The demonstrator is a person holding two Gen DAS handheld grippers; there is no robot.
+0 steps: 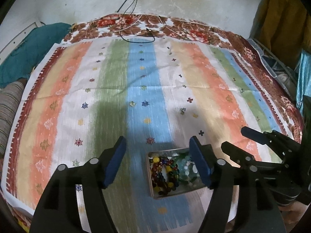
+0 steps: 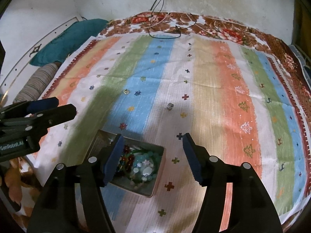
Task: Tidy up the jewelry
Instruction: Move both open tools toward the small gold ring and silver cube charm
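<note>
A small open metal tin (image 1: 167,151) (image 2: 148,145) sits on the striped cloth near the front. It holds a multicoloured bead bracelet (image 1: 163,172) (image 2: 127,161) and pale turquoise beads (image 1: 184,169) (image 2: 144,167). My left gripper (image 1: 157,141) hovers open over the tin's left side, with nothing between its blue pads. My right gripper (image 2: 153,136) is open above the tin's right side, also empty. Each gripper shows in the other's view (image 1: 233,137) (image 2: 65,104). Two small loose pieces lie farther out on the cloth: one on the blue stripe (image 1: 132,103) (image 2: 126,91), one on the white stripe (image 1: 182,111) (image 2: 170,105).
The striped cloth (image 1: 194,73) covers a floral blanket (image 1: 194,33) on a bed against a stained wall. Thin cables (image 1: 136,33) hang down onto the far edge. A teal pillow (image 1: 33,48) and a striped bolster (image 2: 37,83) lie at the left. Clothes hang at the right (image 1: 279,13).
</note>
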